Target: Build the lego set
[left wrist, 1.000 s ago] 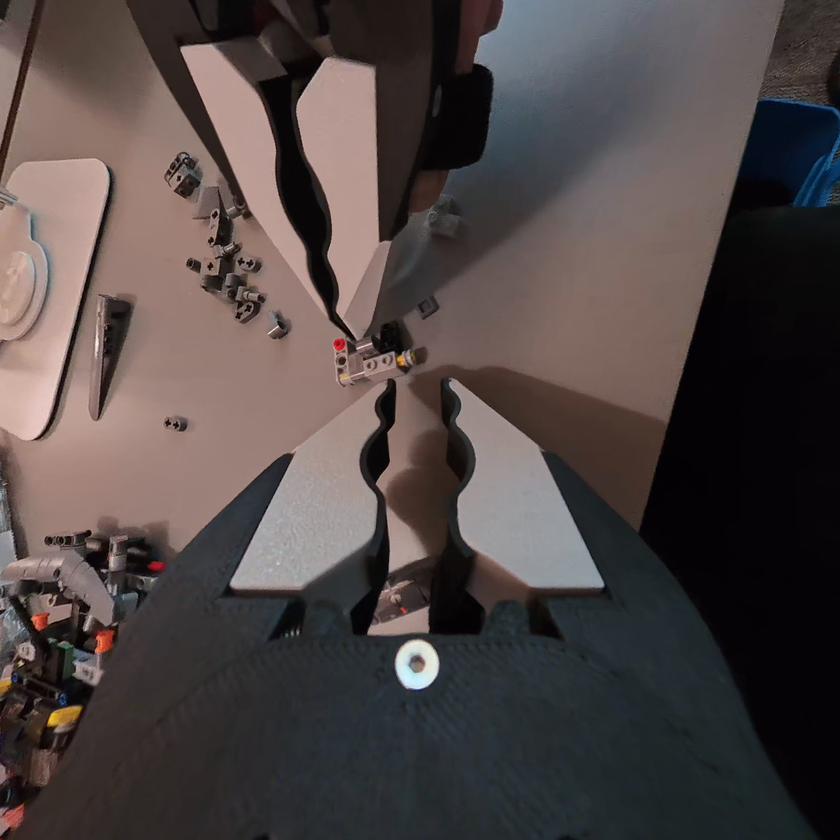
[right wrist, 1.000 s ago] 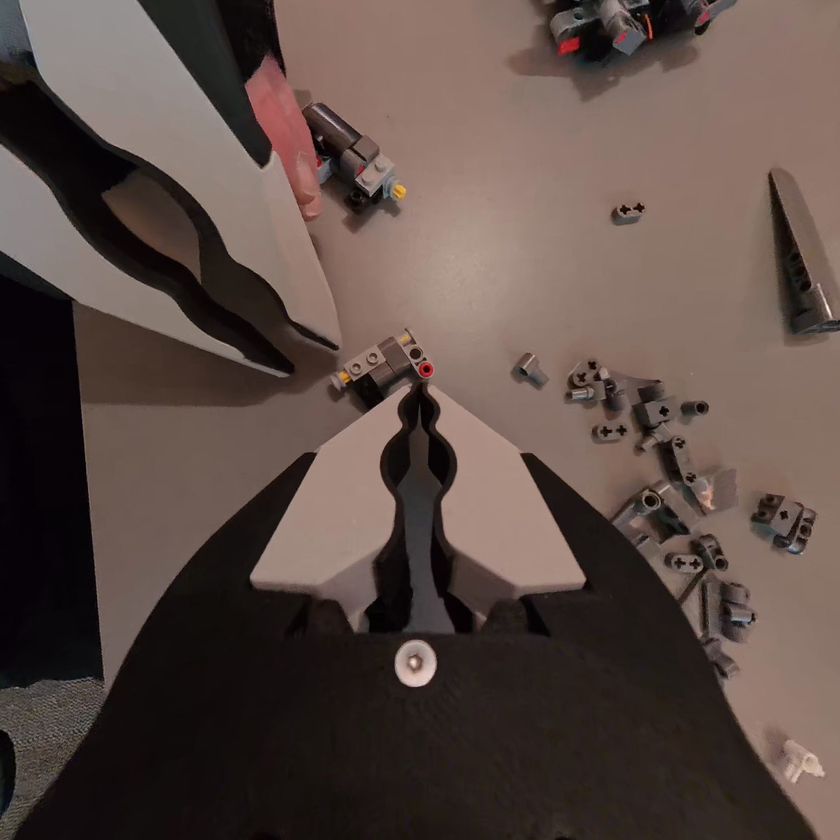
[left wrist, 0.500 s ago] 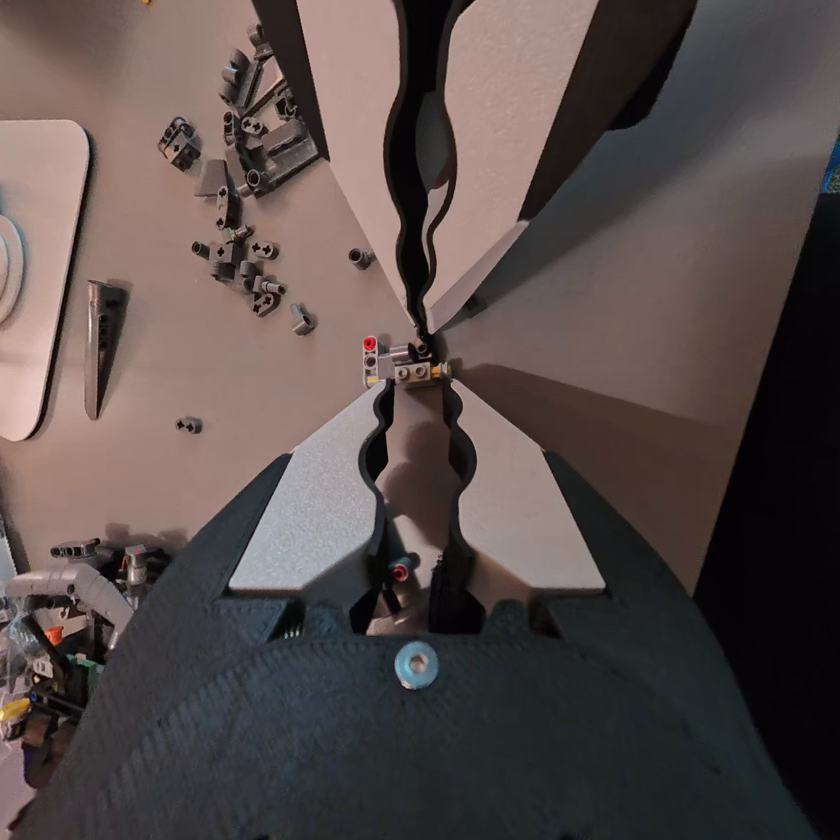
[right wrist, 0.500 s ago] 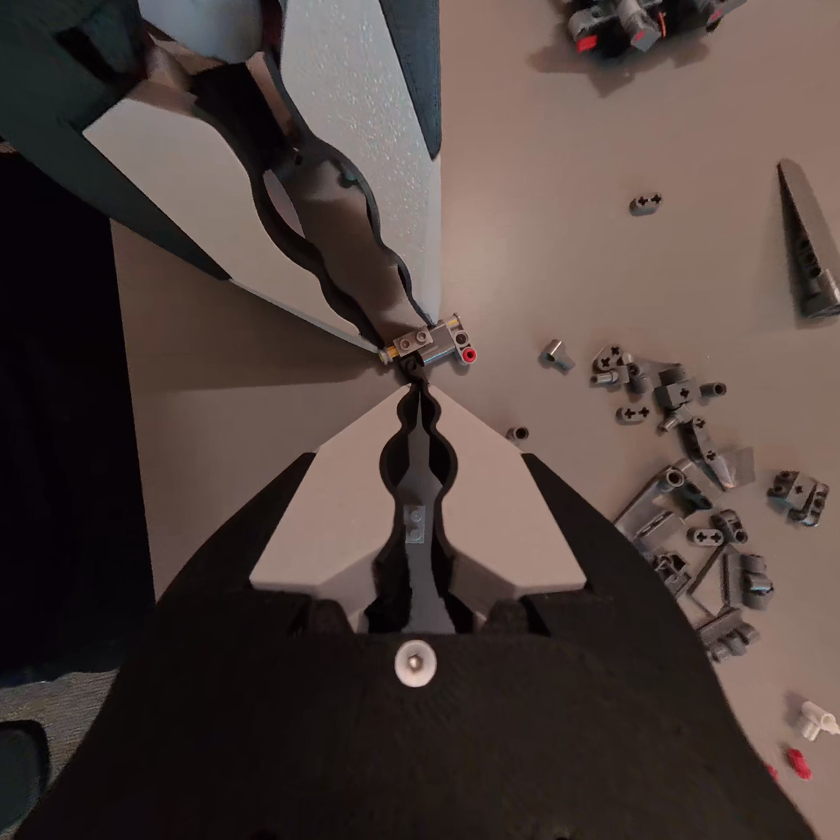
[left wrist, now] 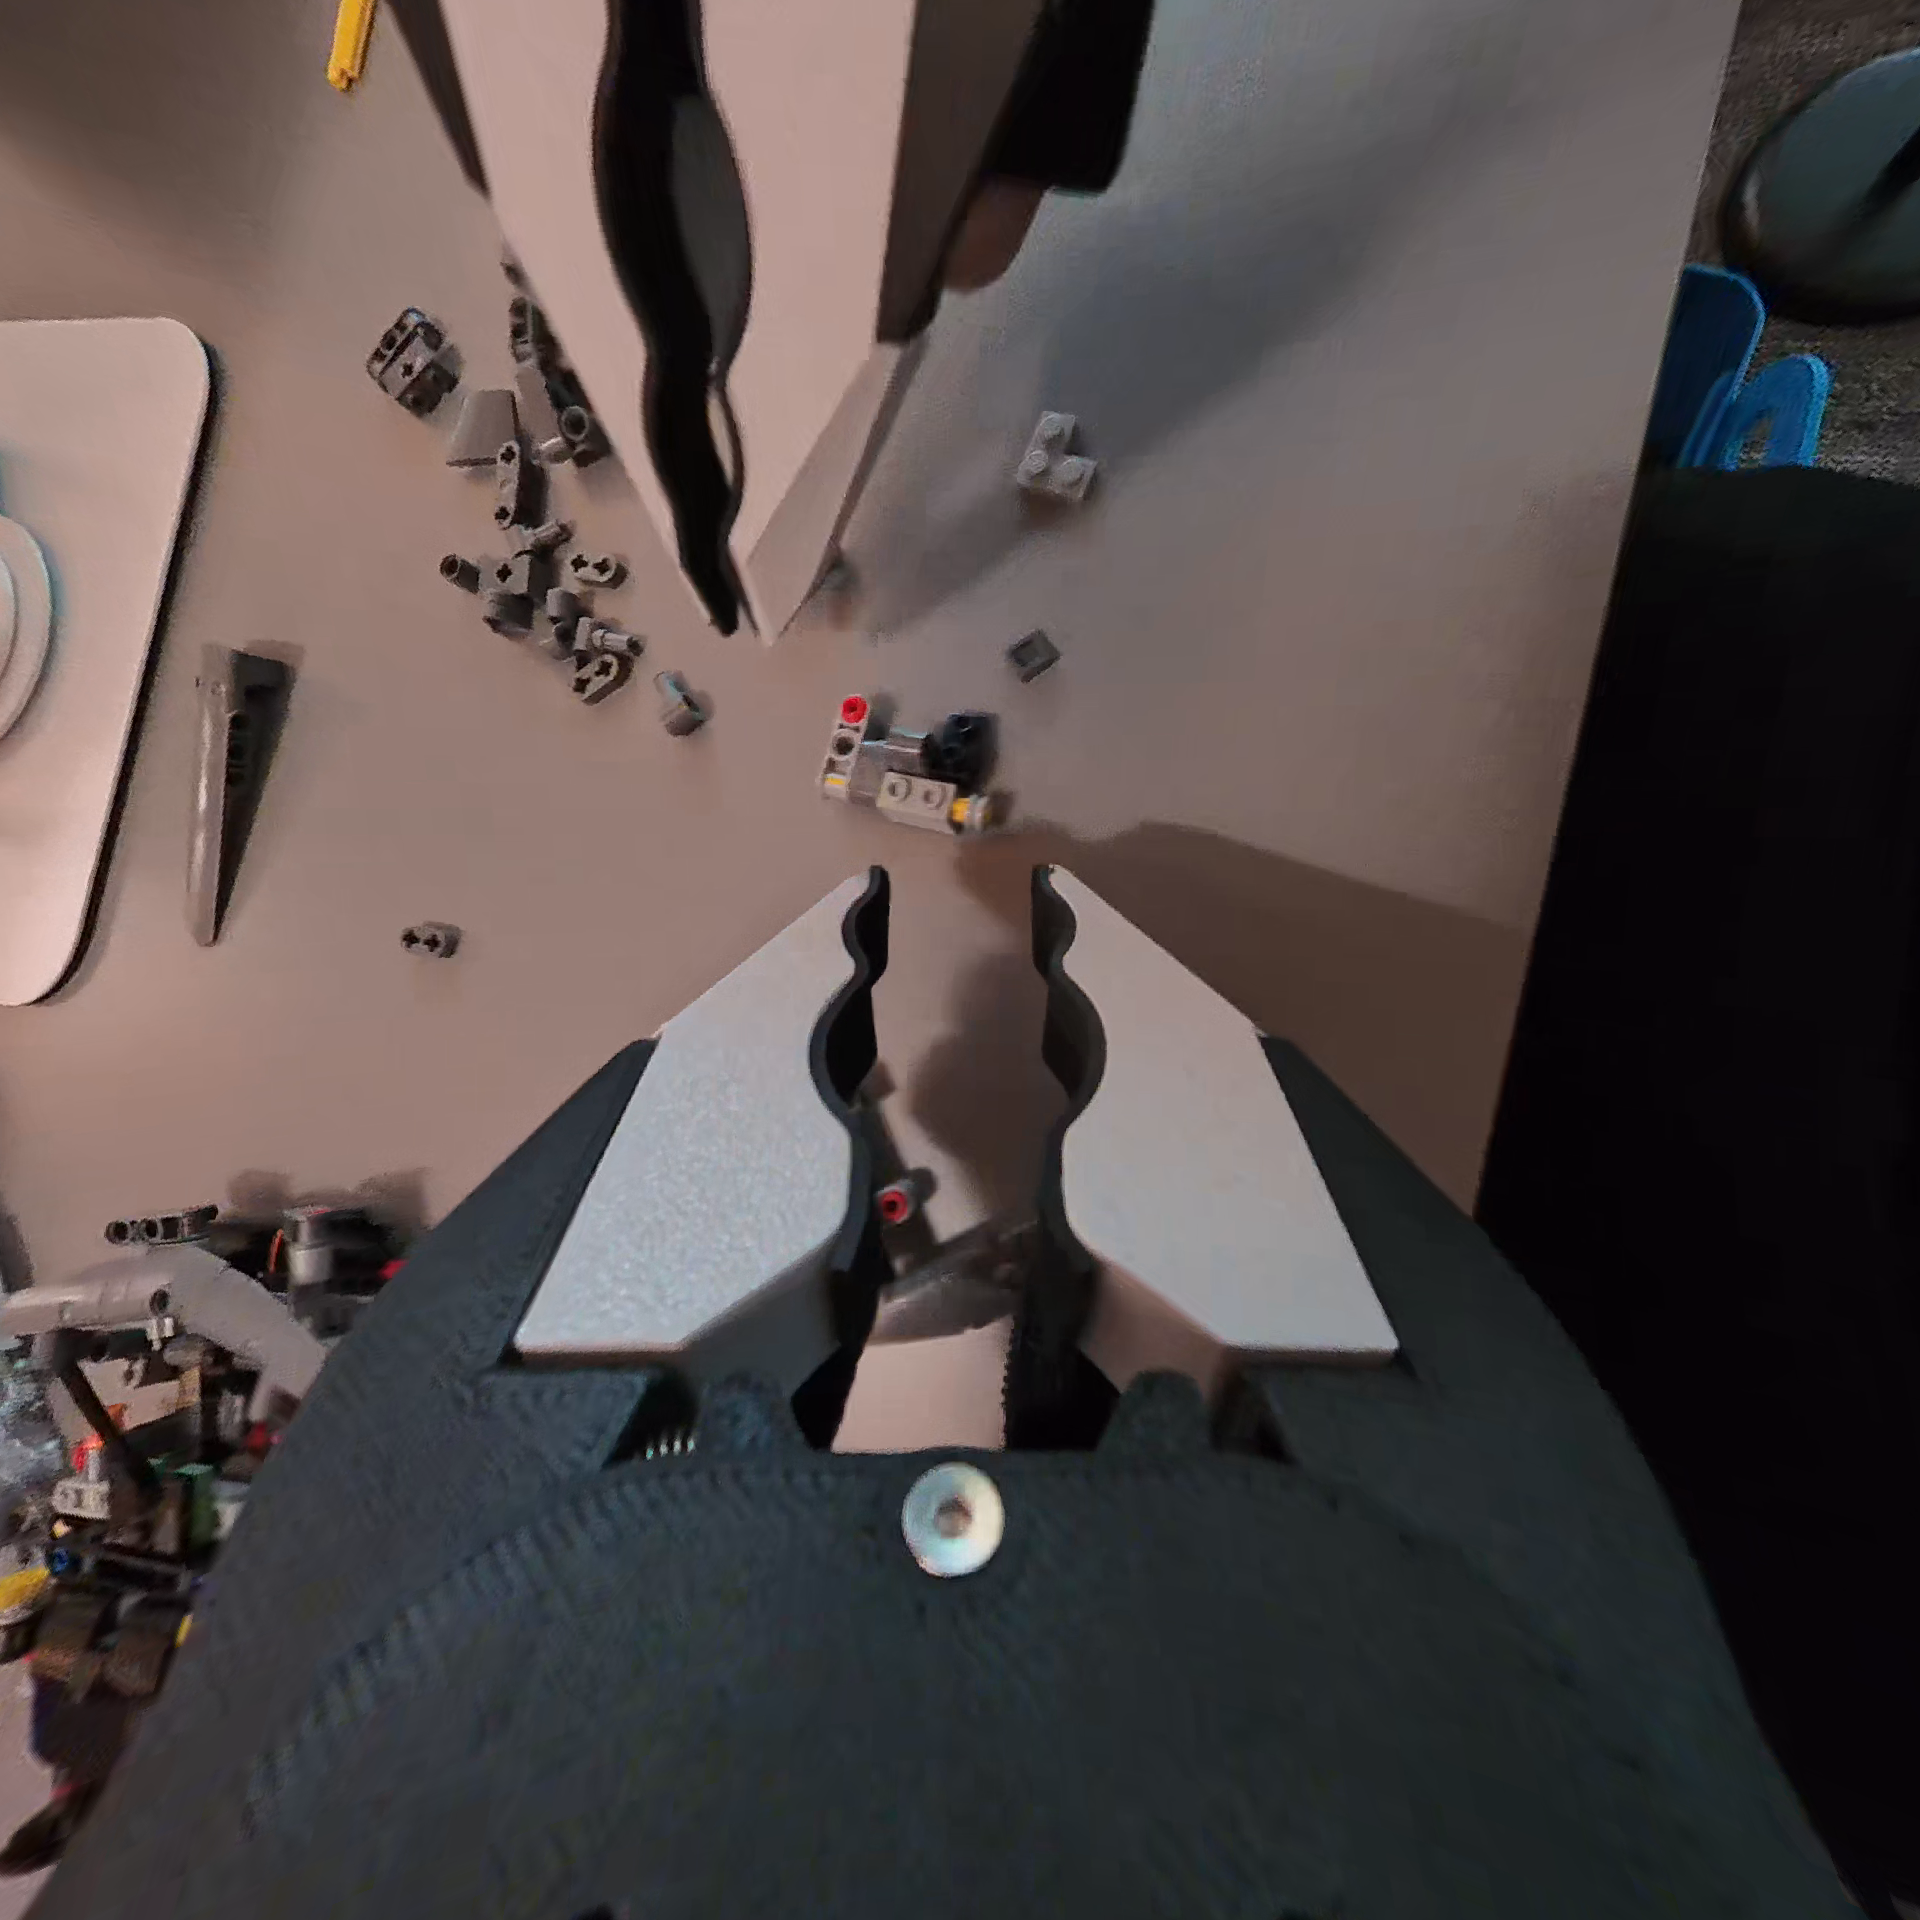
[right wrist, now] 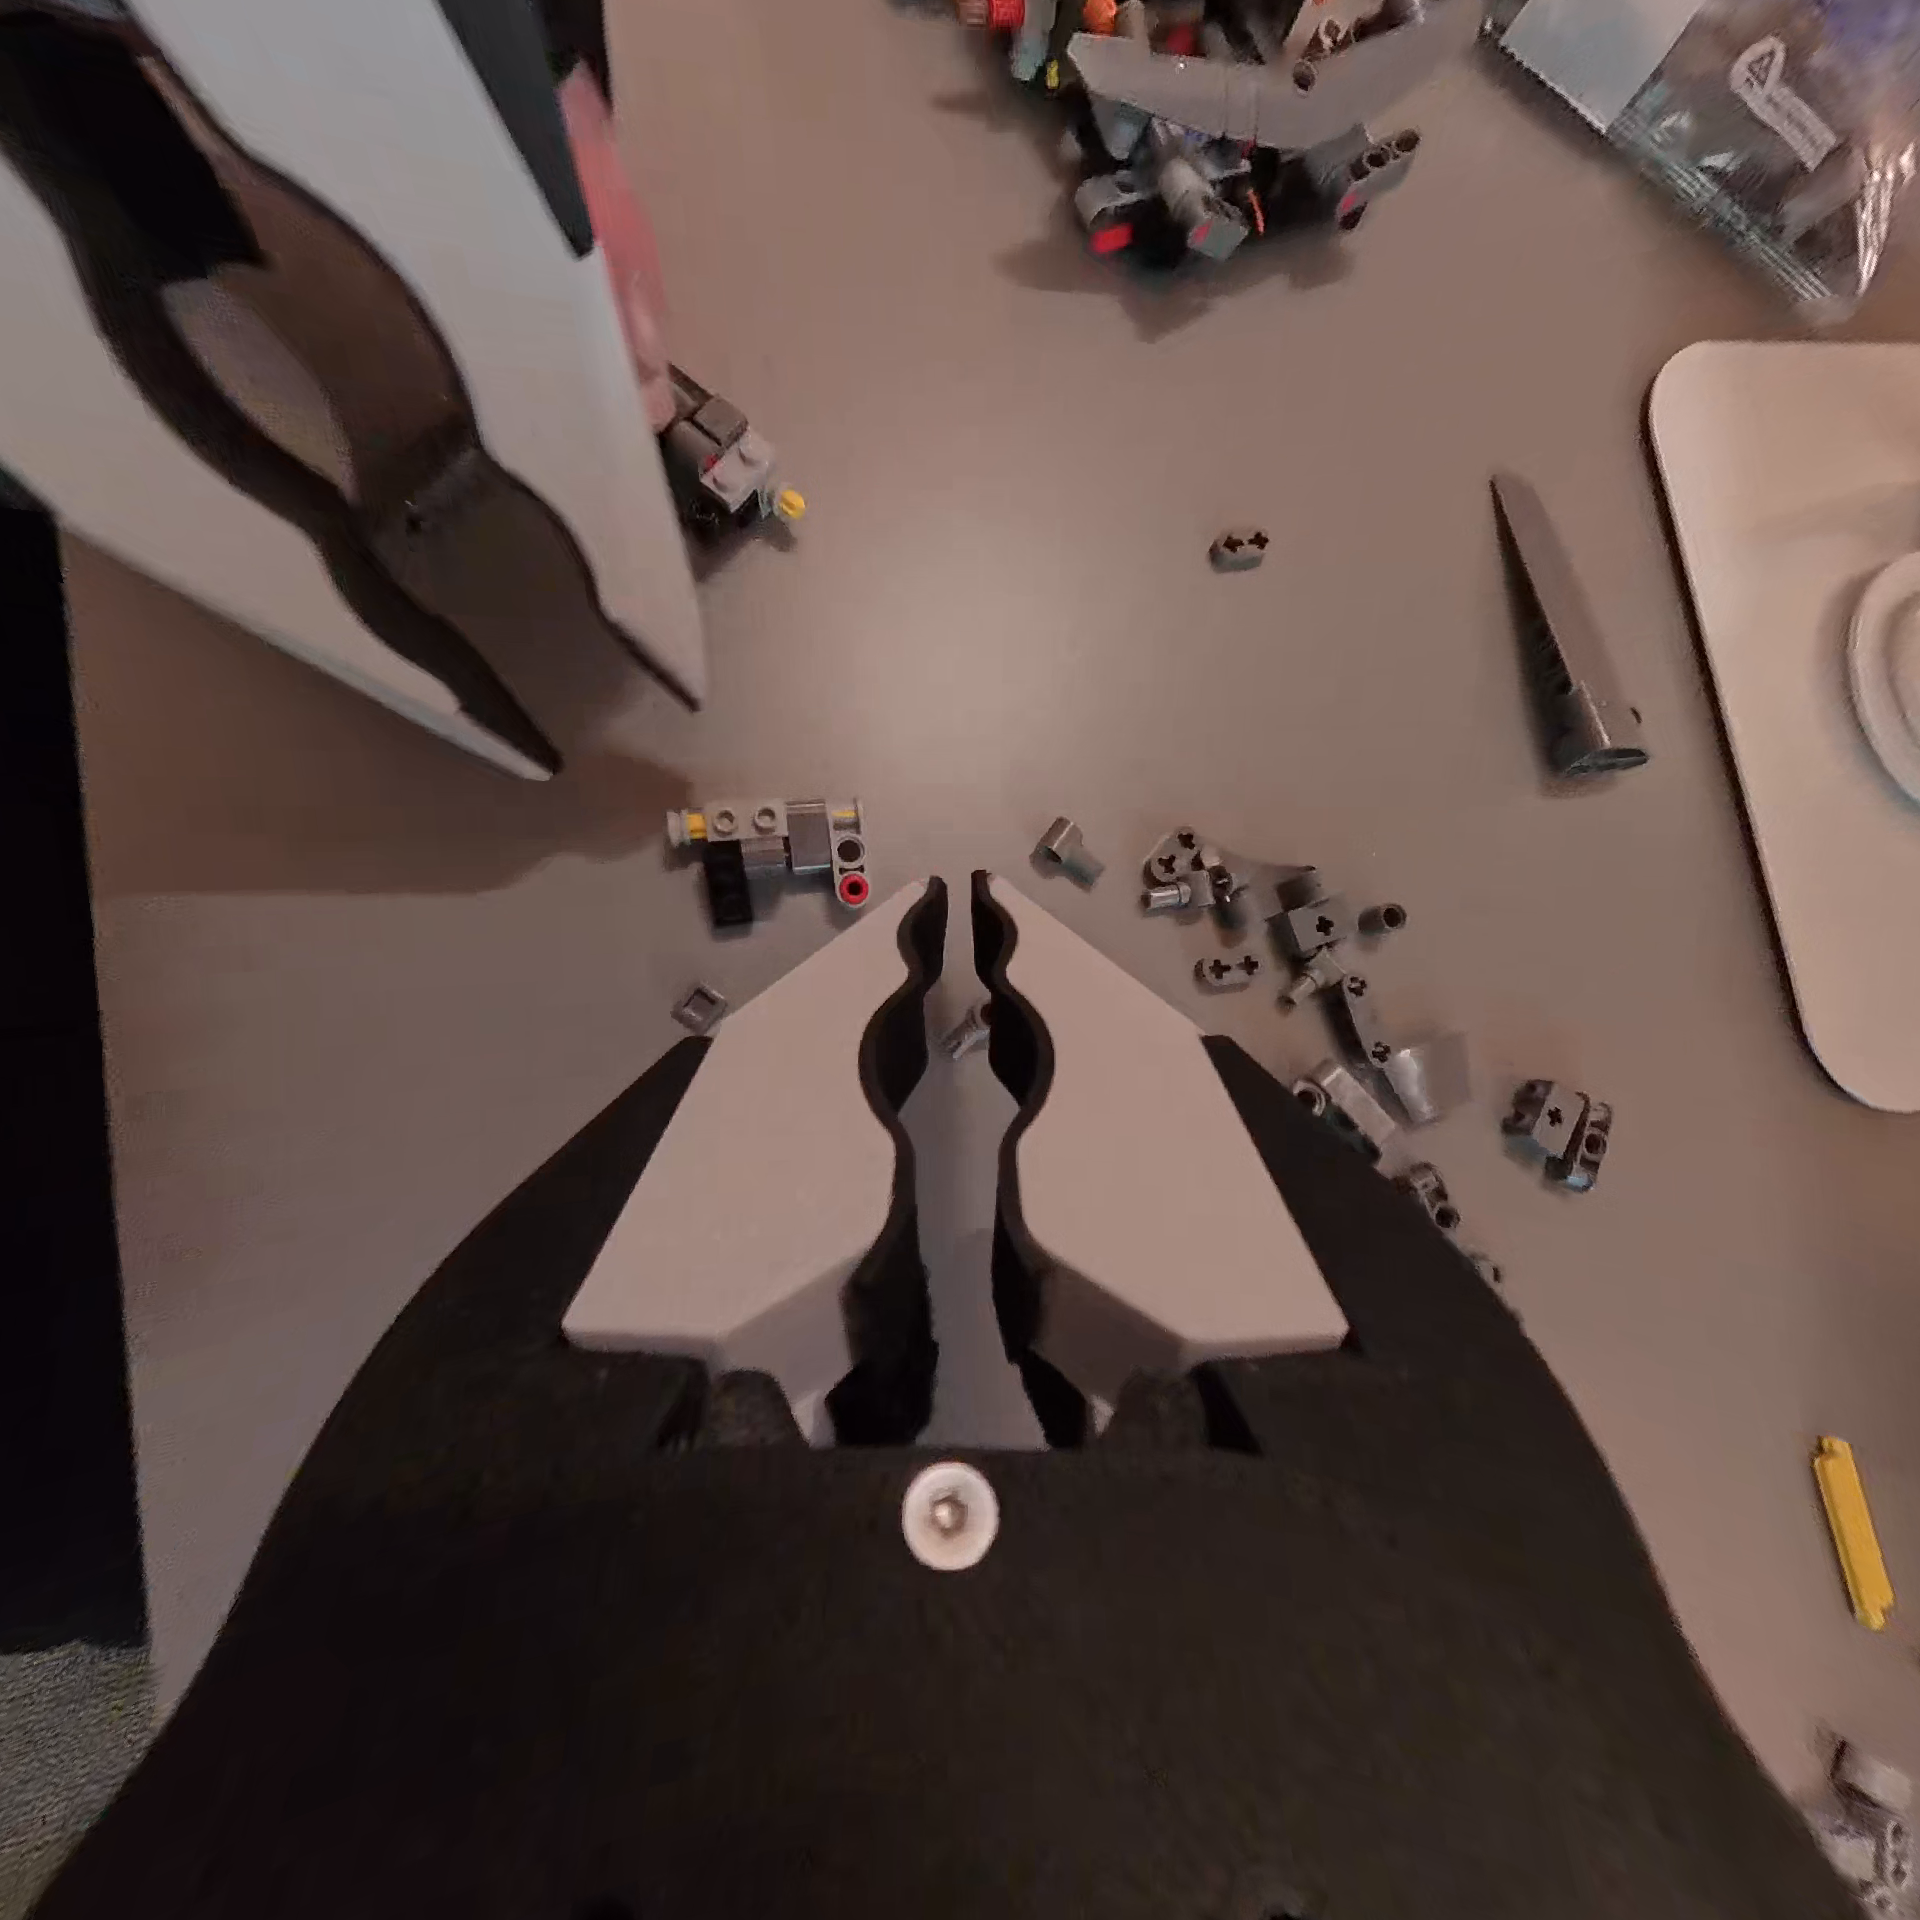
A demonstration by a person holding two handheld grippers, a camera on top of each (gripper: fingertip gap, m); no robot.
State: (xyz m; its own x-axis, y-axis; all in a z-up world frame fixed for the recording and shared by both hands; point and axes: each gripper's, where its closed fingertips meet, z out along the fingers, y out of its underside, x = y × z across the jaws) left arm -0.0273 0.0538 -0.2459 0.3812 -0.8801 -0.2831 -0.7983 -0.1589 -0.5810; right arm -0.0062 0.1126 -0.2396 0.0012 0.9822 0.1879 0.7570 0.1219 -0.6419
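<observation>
Left gripper (left wrist: 958, 883): fingers spread, nothing between them, hovering over grey table (left wrist: 1299, 644). Small brick assembly (left wrist: 906, 764) with red and yellow pins just beyond the tips, not touched. Loose grey pieces (left wrist: 540, 592) farther left, dark wedge (left wrist: 234, 769) beside pale mat (left wrist: 94, 623).

Right gripper (right wrist: 958, 891): tips nearly together with a thin slit, gripping nothing. Same brick assembly (right wrist: 774, 852) just left of the tips, apart from them. Yellow rod (right wrist: 1851, 1536) at lower right.
</observation>
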